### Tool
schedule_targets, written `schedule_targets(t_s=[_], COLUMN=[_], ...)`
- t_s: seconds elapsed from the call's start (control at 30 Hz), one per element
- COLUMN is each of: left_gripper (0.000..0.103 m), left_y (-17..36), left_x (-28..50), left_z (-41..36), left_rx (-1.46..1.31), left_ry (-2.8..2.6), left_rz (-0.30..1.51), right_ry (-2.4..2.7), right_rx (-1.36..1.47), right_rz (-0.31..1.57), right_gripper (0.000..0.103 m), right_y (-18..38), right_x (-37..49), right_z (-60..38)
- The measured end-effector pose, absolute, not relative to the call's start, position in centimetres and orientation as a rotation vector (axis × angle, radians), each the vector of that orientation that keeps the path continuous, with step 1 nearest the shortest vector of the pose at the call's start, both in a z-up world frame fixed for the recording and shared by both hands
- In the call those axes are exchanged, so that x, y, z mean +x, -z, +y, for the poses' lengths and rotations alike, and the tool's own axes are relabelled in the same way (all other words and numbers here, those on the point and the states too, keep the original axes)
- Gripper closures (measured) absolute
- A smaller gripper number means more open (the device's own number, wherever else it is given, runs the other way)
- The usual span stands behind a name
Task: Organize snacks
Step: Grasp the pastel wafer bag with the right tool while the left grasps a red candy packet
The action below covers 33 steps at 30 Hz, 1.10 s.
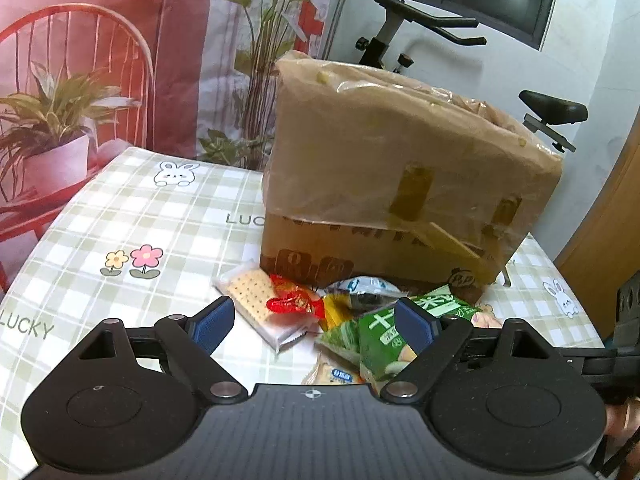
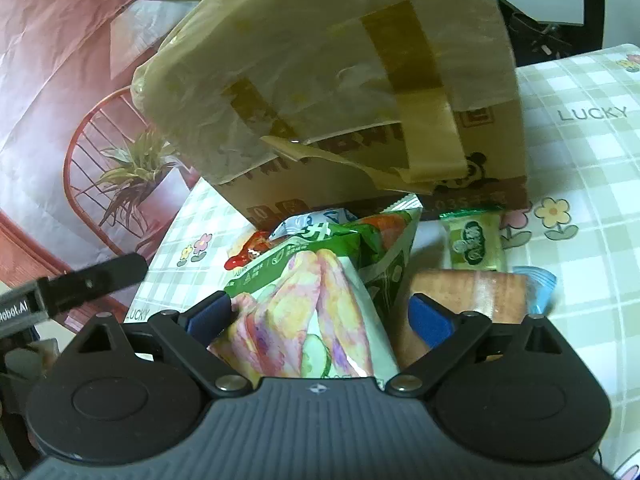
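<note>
Snacks: small heap on the table (image 1: 120, 216), just in front of the box (image 1: 400, 184); some packets touching its lower edge.
Left gripper (image 1: 316, 322): fingers wide, nothing held; cracker pack (image 1: 260, 304), red candy (image 1: 292, 300) and green bag (image 1: 384, 340) lying between and beyond the tips.
Right gripper (image 2: 320, 316): fingers wide, not pressing; pastel bag (image 2: 312, 312) between them, left fingertip at its edge, contact unclear.
Handling of bags: probably light, soft, puffed with air; film slippery, contents easy to crush. Best taken at the flat sealed edge, with gentle closing.
Handling of cracker pack: stiff and flat, but brittle inside; best held across the short sides.
Handling of small pieces: red candy and green wafer (image 2: 476, 240) tiny, likely to slip out of wide fingers.
Sausage (image 2: 468, 292): firm, round, may roll.
Edges: box wall close behind the heap, loose tape and plastic hanging; not much room to push forward.
Open room: bare checked cloth to the left in the left view and to the right in the right view; table edge near the chair (image 1: 80, 80).
</note>
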State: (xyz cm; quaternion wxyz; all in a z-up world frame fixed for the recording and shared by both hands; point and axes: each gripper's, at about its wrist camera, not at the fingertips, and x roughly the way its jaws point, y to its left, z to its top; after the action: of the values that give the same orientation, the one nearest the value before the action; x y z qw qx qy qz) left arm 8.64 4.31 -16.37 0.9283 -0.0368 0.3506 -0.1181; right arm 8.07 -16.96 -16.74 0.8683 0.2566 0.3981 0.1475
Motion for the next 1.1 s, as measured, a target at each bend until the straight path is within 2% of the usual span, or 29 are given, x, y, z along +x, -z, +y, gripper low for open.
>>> schedule_targets(t_s=[0.07, 0.2, 0.4, 0.67, 1.1], left_gripper=[0.016, 0.02, 0.021, 0.034, 0.035], left_y=[16.5, 16.4, 16.3, 17.2, 17.1], left_x=[8.5, 8.3, 7.8, 8.1, 9.6], left_z=[4.4, 4.8, 5.0, 4.5, 3.9], left_rx=[-0.077, -0.085, -0.081, -0.066, 0.004], left_ry=[0.237, 0.235, 0.233, 0.222, 0.189], left_rz=[0.722, 0.722, 0.71, 0.736, 0.723], right_ry=[-0.366, -0.39, -0.364, -0.249, -0.216], right_rx=[0.543, 0.498, 0.533, 0.623, 0.52], right_rz=[0.822, 0.797, 0.697, 0.625, 0.551], right_gripper=[0.028, 0.042, 0.043, 0.043, 0.043], right_y=[16.6, 15.8, 14.4, 15.0, 15.0], right_x=[7.9, 7.1, 3.6, 0.0, 0.2], right_z=[-16.8, -16.5, -18.9, -23.8, -24.0])
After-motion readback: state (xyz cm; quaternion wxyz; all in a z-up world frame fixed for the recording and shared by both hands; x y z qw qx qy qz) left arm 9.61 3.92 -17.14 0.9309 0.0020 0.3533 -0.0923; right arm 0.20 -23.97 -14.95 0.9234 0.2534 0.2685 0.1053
